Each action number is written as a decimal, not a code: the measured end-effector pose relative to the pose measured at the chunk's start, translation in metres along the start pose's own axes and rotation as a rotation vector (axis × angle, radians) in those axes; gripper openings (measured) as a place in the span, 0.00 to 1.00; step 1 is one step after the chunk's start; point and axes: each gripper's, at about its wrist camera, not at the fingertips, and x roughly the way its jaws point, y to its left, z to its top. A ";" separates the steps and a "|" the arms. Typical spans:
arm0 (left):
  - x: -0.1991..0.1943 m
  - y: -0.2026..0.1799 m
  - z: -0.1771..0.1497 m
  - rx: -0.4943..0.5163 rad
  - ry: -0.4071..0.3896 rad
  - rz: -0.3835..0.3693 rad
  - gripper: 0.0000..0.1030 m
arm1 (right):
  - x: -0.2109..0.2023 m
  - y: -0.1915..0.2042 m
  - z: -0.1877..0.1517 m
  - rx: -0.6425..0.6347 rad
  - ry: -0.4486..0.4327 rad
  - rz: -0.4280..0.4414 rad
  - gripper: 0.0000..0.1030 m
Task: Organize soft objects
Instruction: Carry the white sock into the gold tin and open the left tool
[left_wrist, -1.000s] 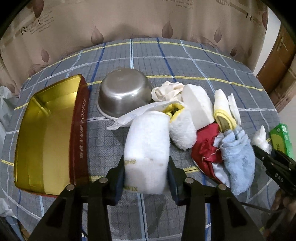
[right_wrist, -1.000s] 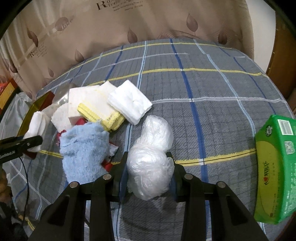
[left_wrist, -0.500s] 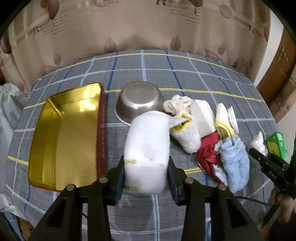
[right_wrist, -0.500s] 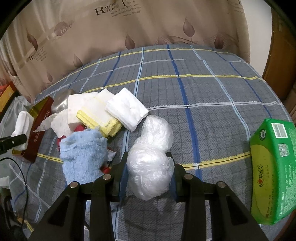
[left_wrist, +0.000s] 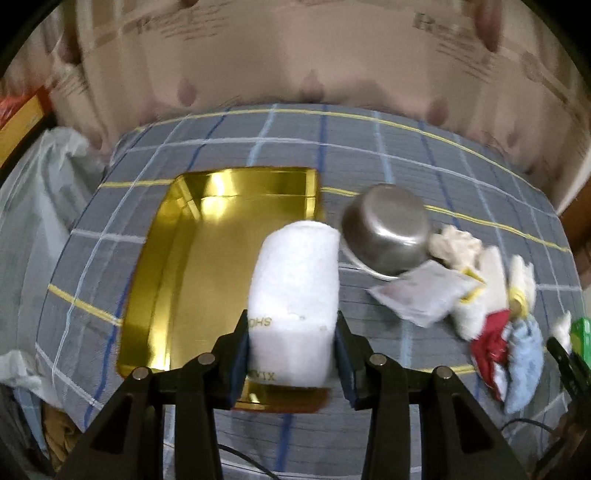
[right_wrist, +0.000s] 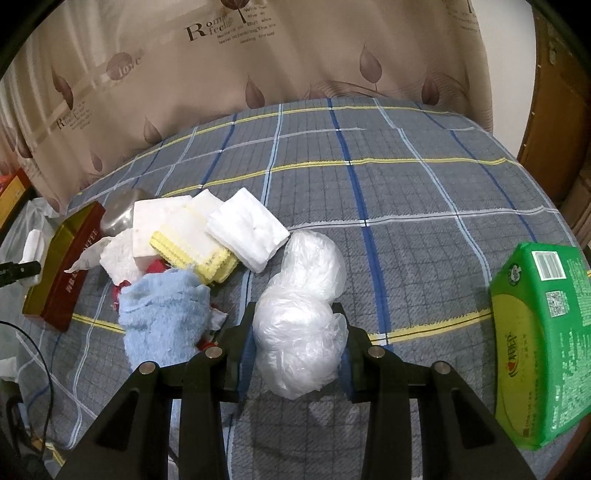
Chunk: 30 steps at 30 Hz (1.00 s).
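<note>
While the left hand-held gripper (left_wrist: 291, 350) clenched a white foam block (left_wrist: 295, 295) above the near right corner of the gold tray (left_wrist: 177, 266), the right hand-held gripper (right_wrist: 295, 347) grasped a crumpled clear plastic bag (right_wrist: 299, 332) over the plaid tabletop (right_wrist: 424, 206). A blue towel (right_wrist: 162, 317), yellow cloth (right_wrist: 195, 247) and white pads lay heaped beside the steel bowl (left_wrist: 388, 229); a green tissue pack (right_wrist: 543, 332) sat at the tabletop's right edge.
</note>
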 end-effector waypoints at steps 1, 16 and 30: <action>0.003 0.007 0.002 -0.011 0.004 0.011 0.40 | 0.000 -0.001 0.000 0.003 0.000 0.000 0.33; 0.040 0.054 -0.001 -0.052 0.075 0.102 0.42 | 0.003 -0.002 -0.001 0.002 -0.002 -0.008 0.33; 0.052 0.056 -0.005 -0.013 0.117 0.121 0.49 | 0.004 0.000 0.000 -0.018 -0.013 -0.036 0.33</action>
